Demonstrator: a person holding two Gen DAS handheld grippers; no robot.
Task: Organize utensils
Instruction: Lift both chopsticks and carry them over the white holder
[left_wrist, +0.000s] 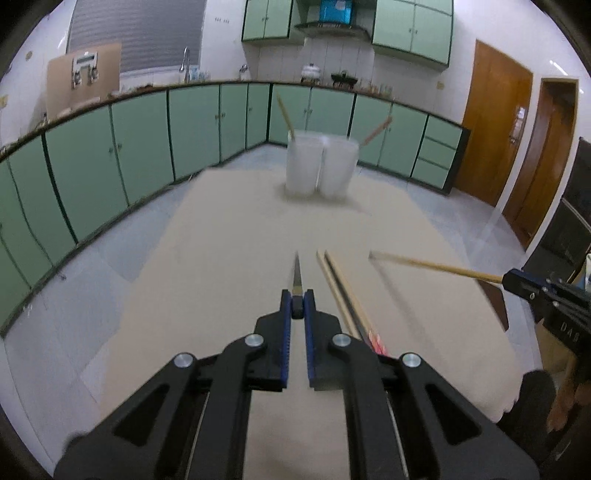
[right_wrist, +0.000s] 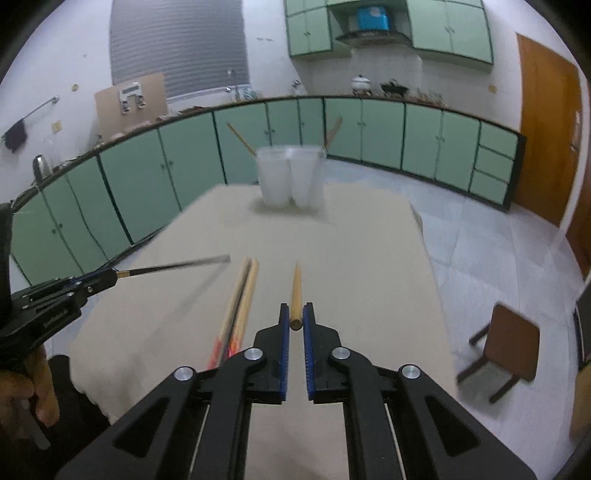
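Left wrist view: left gripper (left_wrist: 298, 302) pinches a dark chopstick (left_wrist: 296, 271) by its end, right gripper (right_wrist: 296, 315) a wooden chopstick (right_wrist: 296, 291). Either could pivot, missing the cups (right_wrist: 290, 175) at the table's (right_wrist: 369, 258) far edge.

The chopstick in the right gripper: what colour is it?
Light wooden tan chopstick, clearest in the right wrist view.

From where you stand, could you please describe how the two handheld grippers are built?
Both the left gripper and the right gripper are matte black, with angular linkage arms pinned by round silver bolts. Their fingers are lined with ribbed blue pads. The right gripper's side carries faint white lettering, too blurred to read.
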